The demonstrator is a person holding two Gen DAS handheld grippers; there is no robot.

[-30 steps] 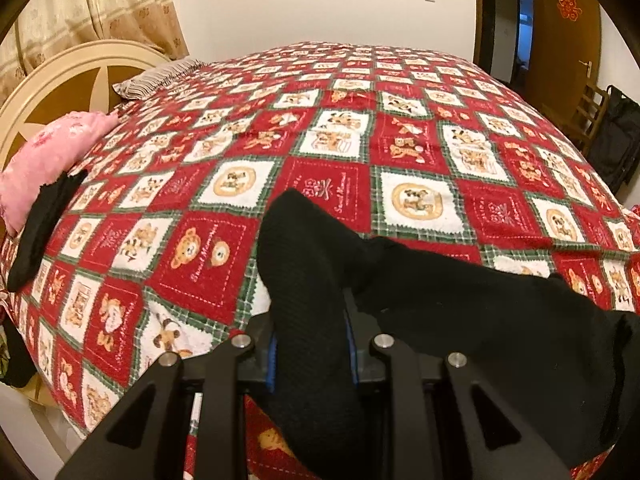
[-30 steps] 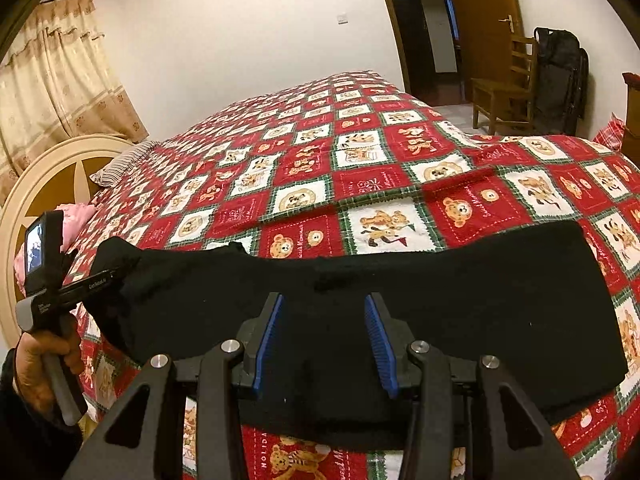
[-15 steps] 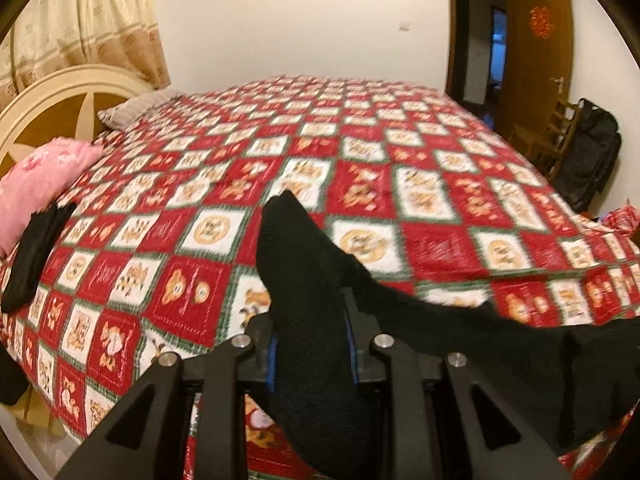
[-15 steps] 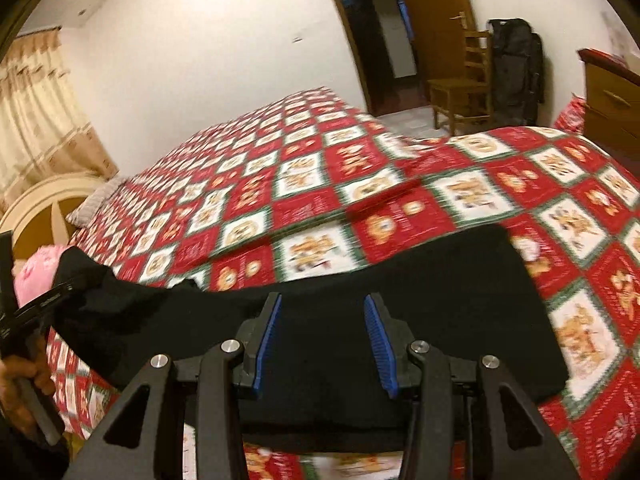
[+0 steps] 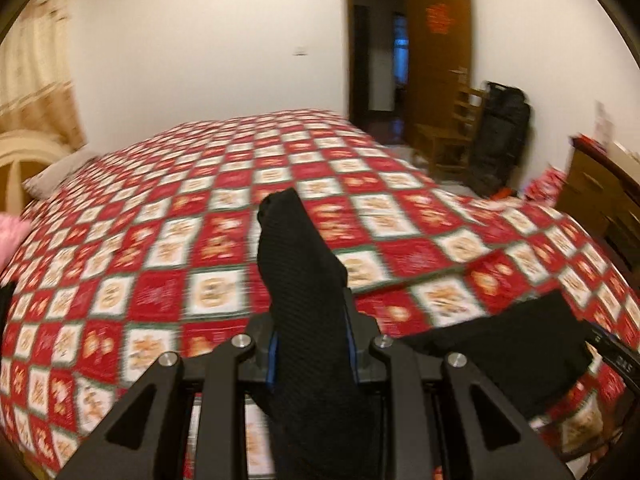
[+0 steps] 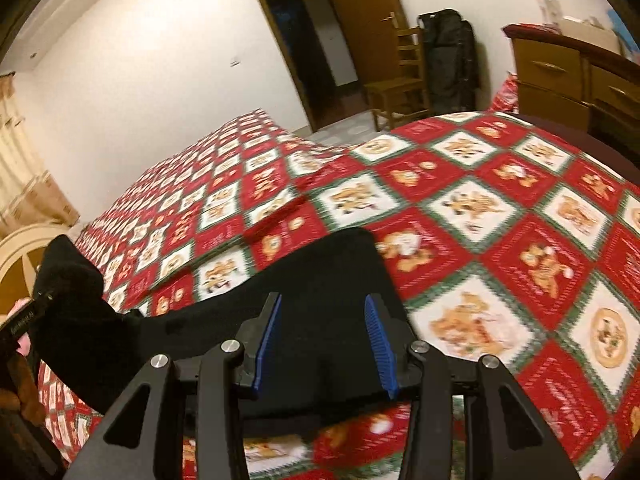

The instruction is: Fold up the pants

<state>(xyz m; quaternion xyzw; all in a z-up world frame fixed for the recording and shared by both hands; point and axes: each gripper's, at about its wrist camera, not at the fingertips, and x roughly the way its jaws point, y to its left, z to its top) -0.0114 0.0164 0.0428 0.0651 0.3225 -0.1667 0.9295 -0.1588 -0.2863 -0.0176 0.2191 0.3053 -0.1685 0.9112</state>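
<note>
Black pants (image 6: 332, 276) lie across the near edge of a bed with a red and white bear-print quilt (image 6: 500, 208). My left gripper (image 5: 310, 336) is shut on one end of the pants (image 5: 296, 264), which stands up between its blue pads. That lifted end shows at the left of the right wrist view (image 6: 68, 288), raised off the quilt. My right gripper (image 6: 324, 344) is open, its blue pads (image 6: 378, 340) spread above the middle of the pants, holding nothing. The other end of the pants lies flat at the right of the left wrist view (image 5: 532, 332).
A cream headboard (image 5: 24, 156) and a pillow (image 5: 56, 176) are at the left. An open doorway (image 6: 300, 52), a wooden chair (image 6: 400, 80), a black bag (image 6: 452, 52) and a wooden dresser (image 6: 568, 76) stand beyond the bed on the right.
My left gripper has lifted its end of the pants and swung right, toward the other end. The right gripper's view has also turned right; it stays open over the pants.
</note>
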